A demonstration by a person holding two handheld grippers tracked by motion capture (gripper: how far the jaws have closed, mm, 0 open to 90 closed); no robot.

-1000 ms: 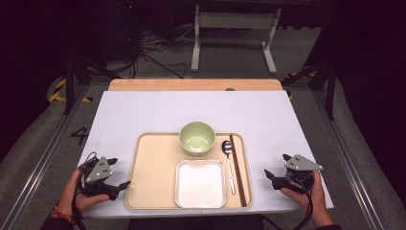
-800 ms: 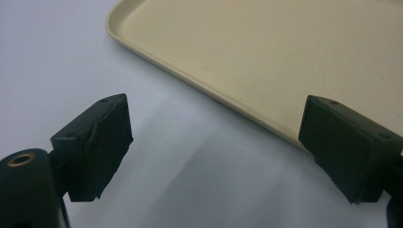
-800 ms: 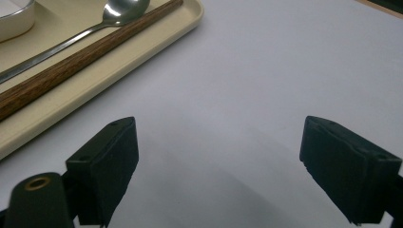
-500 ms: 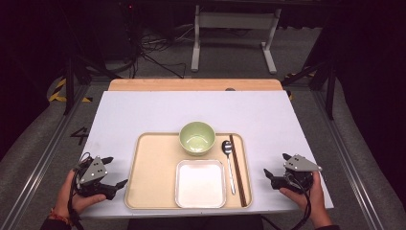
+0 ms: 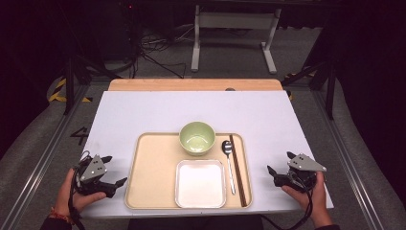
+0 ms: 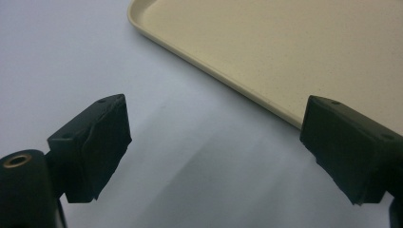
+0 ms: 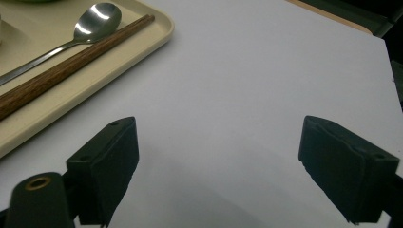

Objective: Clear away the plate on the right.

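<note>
The left hand-held gripper (image 5: 114, 170) rests on the white desk (image 5: 143, 110) with jaws spread wide and empty; the beige tray (image 5: 153, 167) lies just beside it at its 3 o'clock, the tray's rim (image 6: 228, 71) close to one jaw in the left gripper view. On the tray, a green bowl (image 5: 197, 137) sits at 12 o'clock, a white square dish (image 5: 200, 183) at 6 o'clock, and a spoon (image 5: 229, 160) and chopsticks (image 5: 238, 170) along the 3 o'clock edge. The right hand-held gripper (image 5: 281, 163), also wide open and empty, sits at the tray's 3 o'clock, apart from it.
</note>
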